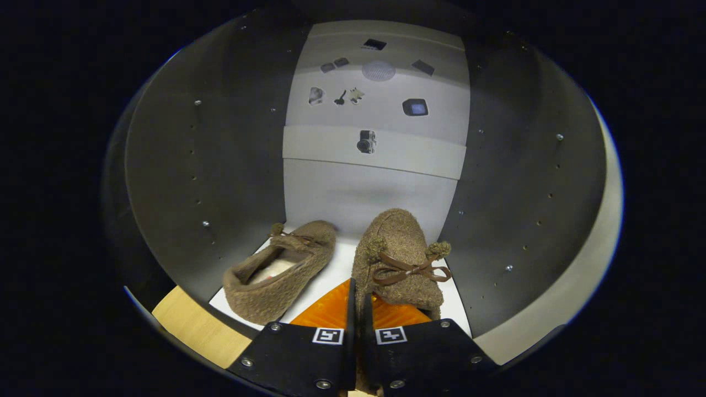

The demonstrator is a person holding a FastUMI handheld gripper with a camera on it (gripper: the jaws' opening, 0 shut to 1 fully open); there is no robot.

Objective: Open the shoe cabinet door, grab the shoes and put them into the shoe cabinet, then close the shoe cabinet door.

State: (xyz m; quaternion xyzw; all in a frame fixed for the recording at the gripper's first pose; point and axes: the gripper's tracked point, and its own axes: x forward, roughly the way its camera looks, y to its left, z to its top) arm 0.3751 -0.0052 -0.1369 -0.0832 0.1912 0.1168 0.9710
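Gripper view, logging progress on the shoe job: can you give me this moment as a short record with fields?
place: inside the shoe cabinet, dark side walls, pale back panel
left shoe: brown fuzzy slipper resting on the white cabinet floor, opening facing the camera
right shoe: matching slipper with a brown bow, held with its toe pointing into the cabinet
gripper: fingers nearly closed, pinching the heel edge of the right shoe
door: cannot tell
stage: one shoe placed, second being set beside it, not yet released
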